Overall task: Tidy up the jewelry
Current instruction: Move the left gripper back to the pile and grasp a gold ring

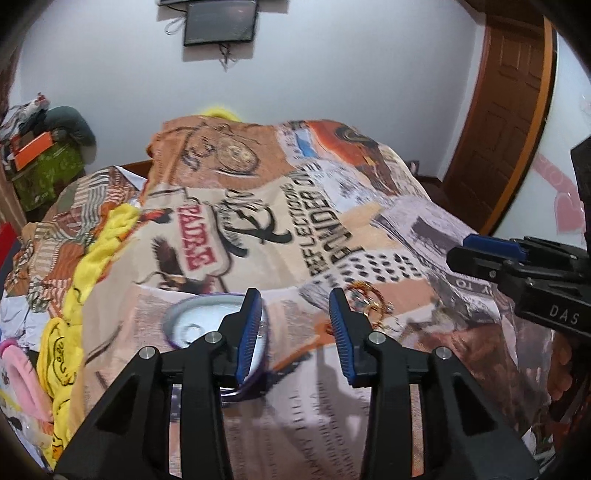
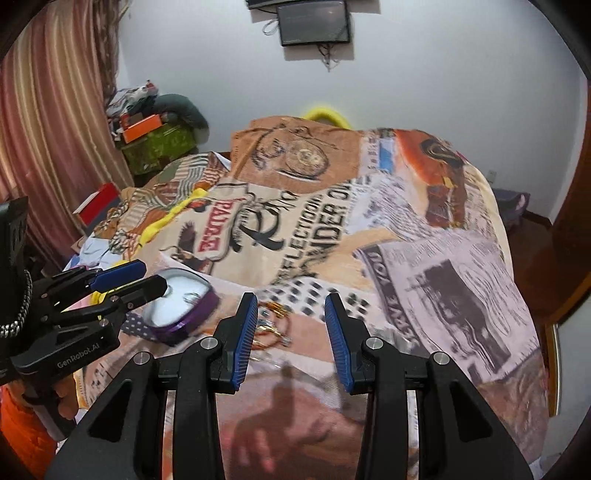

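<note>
Though blurred, jewelry [image 2: 271,325] partly behind left finger, tin [image 1: 218,325] half-hidden

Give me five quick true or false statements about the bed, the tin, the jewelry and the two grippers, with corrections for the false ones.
1. The left gripper holds a bracelet. False: its jaws are open with nothing between them.
2. The purple tin lies on the blanket with its pale inside showing. True.
3. The jewelry is inside the tin. False: it lies on the blanket beside the tin.
4. The right gripper is open and empty. True.
5. A screen hangs on the wall beyond the bed. True.
</note>
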Demonstrator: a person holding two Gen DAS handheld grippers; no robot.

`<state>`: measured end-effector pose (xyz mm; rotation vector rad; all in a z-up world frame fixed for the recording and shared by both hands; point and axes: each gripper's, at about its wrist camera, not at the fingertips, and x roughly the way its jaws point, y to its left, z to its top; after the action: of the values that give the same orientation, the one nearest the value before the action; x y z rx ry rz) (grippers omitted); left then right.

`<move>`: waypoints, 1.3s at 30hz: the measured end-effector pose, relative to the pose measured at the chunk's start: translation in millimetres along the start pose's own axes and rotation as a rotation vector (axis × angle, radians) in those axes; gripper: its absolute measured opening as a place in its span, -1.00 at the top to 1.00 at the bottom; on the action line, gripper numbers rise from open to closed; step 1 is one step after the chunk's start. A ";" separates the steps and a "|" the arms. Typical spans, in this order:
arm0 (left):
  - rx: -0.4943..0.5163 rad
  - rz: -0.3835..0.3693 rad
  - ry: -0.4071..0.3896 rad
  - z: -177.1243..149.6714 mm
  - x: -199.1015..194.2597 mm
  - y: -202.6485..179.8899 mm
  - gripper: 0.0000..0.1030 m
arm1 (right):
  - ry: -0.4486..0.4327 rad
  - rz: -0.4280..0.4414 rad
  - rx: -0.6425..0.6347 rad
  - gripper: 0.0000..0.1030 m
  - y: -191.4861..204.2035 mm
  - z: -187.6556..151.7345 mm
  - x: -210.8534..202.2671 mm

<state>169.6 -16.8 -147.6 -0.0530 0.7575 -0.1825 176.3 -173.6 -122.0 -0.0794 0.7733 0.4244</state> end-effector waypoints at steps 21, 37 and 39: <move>0.040 -0.084 0.105 -17.6 46.7 -22.7 0.44 | 0.154 0.107 0.008 0.33 -18.5 -15.4 47.7; 0.025 -0.160 0.139 -29.7 40.9 -28.6 0.45 | 0.206 0.155 -0.081 0.83 -3.8 -21.3 65.0; 0.039 -0.163 0.143 -29.8 42.1 -34.3 0.45 | 0.192 0.147 -0.066 0.83 -7.4 -21.8 60.5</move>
<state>174.1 -57.8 -193.9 -0.0650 0.8927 -0.3597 203.2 -164.5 -180.1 -0.1273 0.9580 0.5877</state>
